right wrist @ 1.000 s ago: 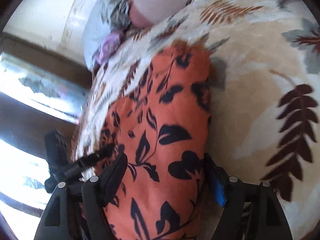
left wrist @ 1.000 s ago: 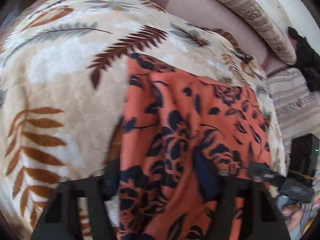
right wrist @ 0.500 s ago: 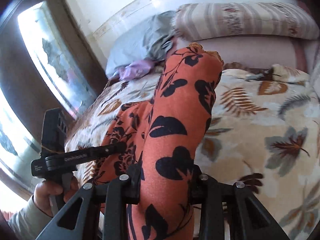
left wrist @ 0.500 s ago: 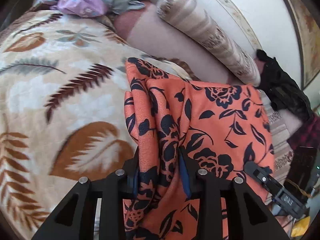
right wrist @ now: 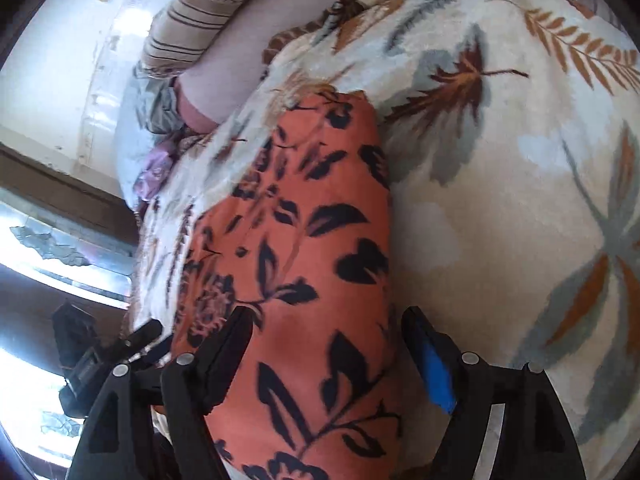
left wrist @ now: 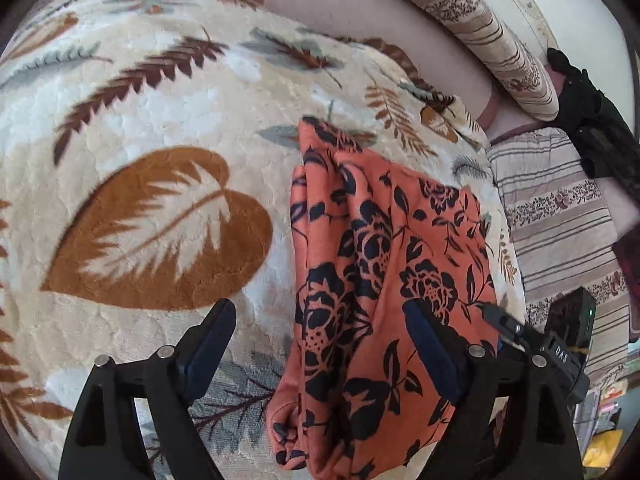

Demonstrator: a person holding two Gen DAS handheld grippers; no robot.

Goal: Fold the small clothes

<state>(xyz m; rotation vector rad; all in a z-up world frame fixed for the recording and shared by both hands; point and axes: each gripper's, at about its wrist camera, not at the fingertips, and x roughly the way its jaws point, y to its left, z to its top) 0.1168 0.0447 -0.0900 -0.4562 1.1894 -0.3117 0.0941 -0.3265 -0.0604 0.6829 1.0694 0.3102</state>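
Observation:
An orange garment with a black flower print [left wrist: 380,280] lies folded on a cream leaf-patterned blanket [left wrist: 160,140]. My left gripper [left wrist: 320,340] is open just above it, its jaws wide apart over the garment's left edge. The garment also shows in the right wrist view [right wrist: 304,260], lying on the blanket [right wrist: 500,200]. My right gripper [right wrist: 326,344] is open, its jaws wide apart astride the garment's near end. The right gripper shows at the right edge of the left wrist view [left wrist: 552,348]; the left gripper shows at the lower left of the right wrist view [right wrist: 100,356].
Striped pillows [left wrist: 480,28] lie along the wall at the back. A black object [left wrist: 592,120] sits at the far right. A grey and purple cloth pile [right wrist: 156,132] lies at the bed's far corner beside a window [right wrist: 48,248].
Both grippers were shut on the lifted garment half a second ago. Now both have opened and the garment lies flat, folded on the blanket.

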